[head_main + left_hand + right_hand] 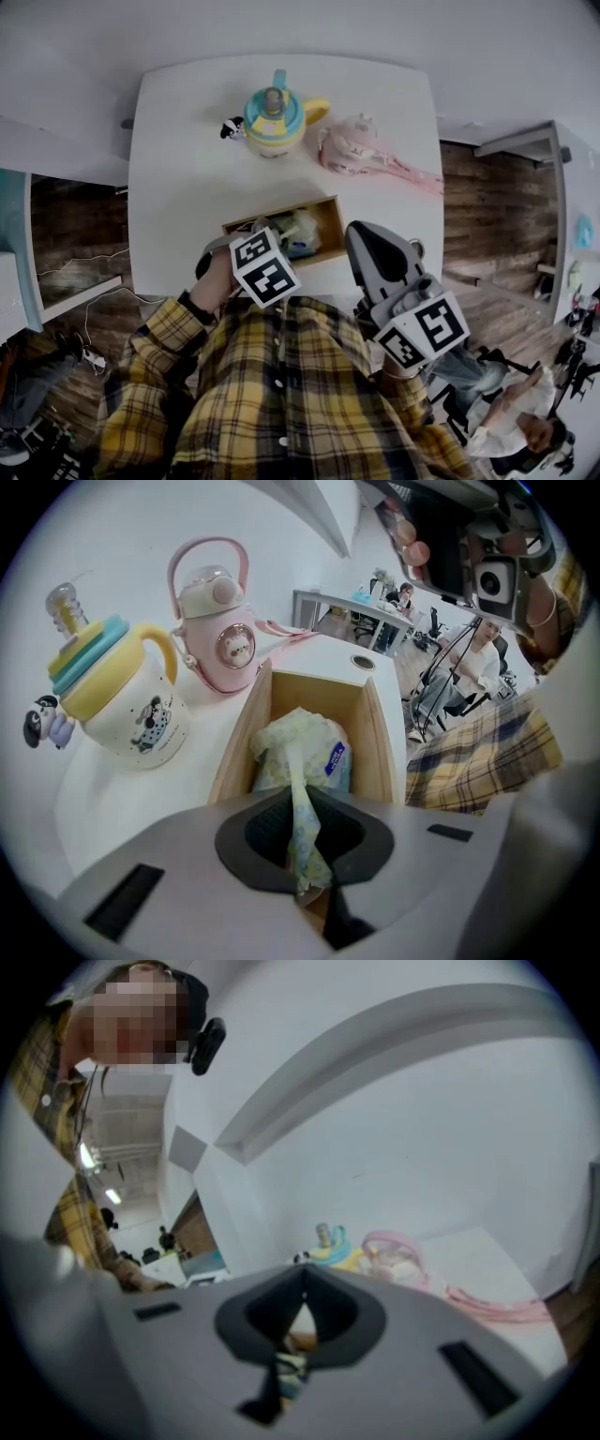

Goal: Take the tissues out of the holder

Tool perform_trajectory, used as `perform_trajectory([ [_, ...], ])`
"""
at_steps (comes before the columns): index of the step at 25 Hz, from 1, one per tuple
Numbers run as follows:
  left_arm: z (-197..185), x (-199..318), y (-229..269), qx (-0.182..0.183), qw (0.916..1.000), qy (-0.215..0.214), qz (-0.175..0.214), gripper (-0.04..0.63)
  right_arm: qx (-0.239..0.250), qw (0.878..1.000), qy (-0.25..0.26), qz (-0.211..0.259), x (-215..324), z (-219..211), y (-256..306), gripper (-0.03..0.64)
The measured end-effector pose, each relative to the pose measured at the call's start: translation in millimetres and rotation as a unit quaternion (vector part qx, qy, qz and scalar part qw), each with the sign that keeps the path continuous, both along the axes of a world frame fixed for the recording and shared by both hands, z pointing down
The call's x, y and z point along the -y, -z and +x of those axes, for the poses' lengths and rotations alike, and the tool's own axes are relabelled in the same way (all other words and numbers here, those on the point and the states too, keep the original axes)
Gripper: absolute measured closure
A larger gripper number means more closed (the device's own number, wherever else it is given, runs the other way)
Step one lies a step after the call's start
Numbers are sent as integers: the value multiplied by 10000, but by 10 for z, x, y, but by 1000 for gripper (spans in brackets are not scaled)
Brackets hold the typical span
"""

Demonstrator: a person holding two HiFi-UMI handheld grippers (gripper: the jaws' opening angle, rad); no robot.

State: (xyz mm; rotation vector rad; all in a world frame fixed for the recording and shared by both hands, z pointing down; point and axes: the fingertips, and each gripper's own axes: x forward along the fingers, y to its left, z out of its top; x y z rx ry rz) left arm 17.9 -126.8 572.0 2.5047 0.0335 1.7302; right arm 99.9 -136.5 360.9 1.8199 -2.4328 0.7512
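A wooden holder [330,223] sits at the near edge of the white table [183,187]. A pale yellow-green tissue pack [298,744] with a blue label stands in the holder [375,731]. My left gripper [302,850] is over the holder's near end, shut on a twisted strip of the pack's wrapper that runs up between the jaws. In the head view, the left gripper [265,232] reaches into the holder from the near side. My right gripper [360,230] hovers just right of the holder. The right gripper [302,1299] has its jaws together and nothing held.
A yellow and blue lidded cup [275,120] and a pink bottle [352,145] with a strap stand at the table's far side, a small dog figure [232,128] beside the cup. The table's near edge meets the person's plaid shirt. Someone sits at the lower right [525,427].
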Motion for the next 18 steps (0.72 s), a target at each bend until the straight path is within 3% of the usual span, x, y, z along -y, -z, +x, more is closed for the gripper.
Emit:
perform_trajectory([
  [11,36,5,554,-630,9976,205,195,567,-100,9997,119,175,43,-30,133,604],
  [18,42,141,1029,-1383,9866,721,470,568,-153,9990,276,316,111,-87,225,604],
])
